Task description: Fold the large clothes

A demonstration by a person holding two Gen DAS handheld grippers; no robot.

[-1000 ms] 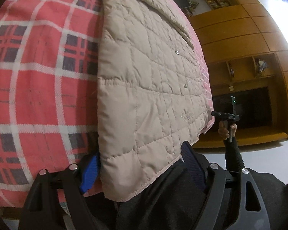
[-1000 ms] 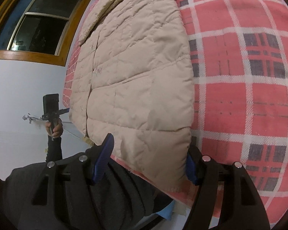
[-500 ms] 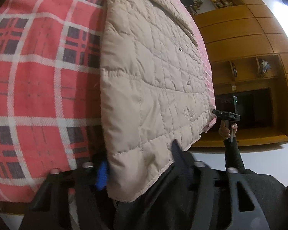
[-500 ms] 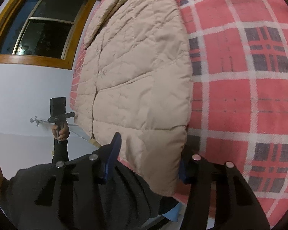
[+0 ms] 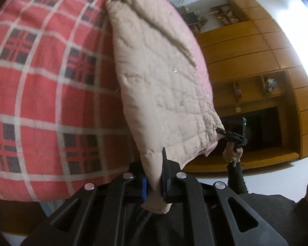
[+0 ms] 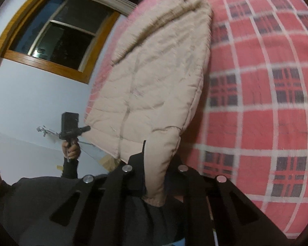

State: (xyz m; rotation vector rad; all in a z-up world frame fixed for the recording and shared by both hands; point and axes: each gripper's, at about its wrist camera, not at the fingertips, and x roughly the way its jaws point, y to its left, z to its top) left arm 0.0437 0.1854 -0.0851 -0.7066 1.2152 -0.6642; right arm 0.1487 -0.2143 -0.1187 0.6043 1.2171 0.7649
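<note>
Grip on both sides was confirmed. The left gripper (image 5: 155, 181) had its fingers pressed onto one bottom corner of the beige quilted coat (image 5: 160, 86), and the right gripper (image 6: 156, 181) pinched the opposite bottom corner in the same way, with padding bunched between the fingers in each case. The coat (image 6: 154, 86) lay lengthwise on the bed, over a red plaid blanket (image 5: 41, 86), with its hem end raised off the blanket and its collar end resting at the far side. Both views were blurred, so fine detail of the hem could not be read.

Assessment: the step in hand appeared to be carrying the hem toward the collar to fold the coat in half. To do it well, both corners should rise level and travel together, so the hem stays taut and straight between the grippers. The padding is bulky and slippery-looking; a shallow bite could slip, so the pinch should hold until the hem lies flat on the upper half. Edges should be lined up before release, or the fold would likely set crooked.
</note>
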